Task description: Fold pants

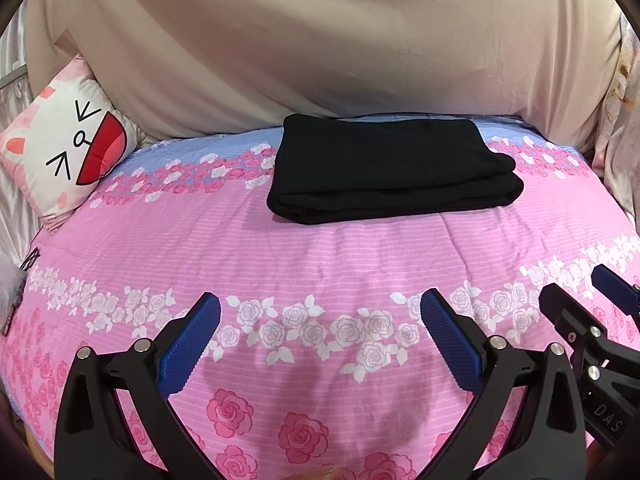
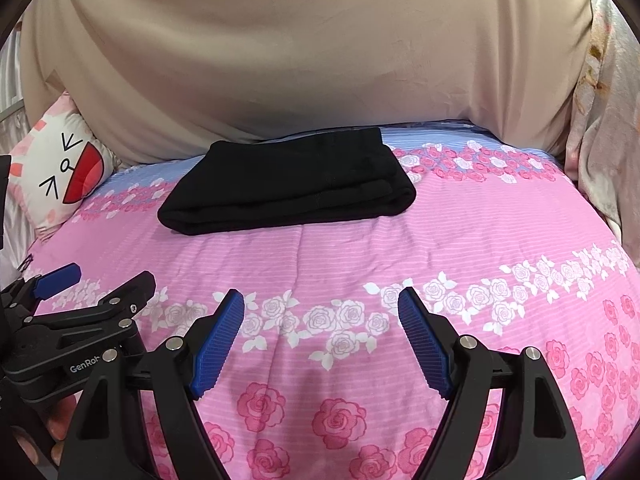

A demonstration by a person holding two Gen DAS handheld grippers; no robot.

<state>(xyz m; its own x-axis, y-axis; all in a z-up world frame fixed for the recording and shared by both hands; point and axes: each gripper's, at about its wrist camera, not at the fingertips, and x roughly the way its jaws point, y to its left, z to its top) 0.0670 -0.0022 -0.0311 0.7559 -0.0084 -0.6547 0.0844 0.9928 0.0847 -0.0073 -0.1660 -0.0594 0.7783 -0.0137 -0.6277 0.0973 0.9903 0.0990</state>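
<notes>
Black pants (image 1: 394, 170) lie folded on the bed (image 1: 320, 256), upper centre of frame: soft, light, likely floppy; best taken at the thick folded edge. Left claw (image 1: 320, 316) and right claw (image 2: 321, 312) gape empty.

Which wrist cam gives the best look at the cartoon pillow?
The left wrist view. There the cartoon pillow shows most of its printed face, leaning at the left end of the bed. The right wrist view shows the same pillow smaller and nearer the frame edge, its left side partly cut off by a dark part of the rig.
</notes>
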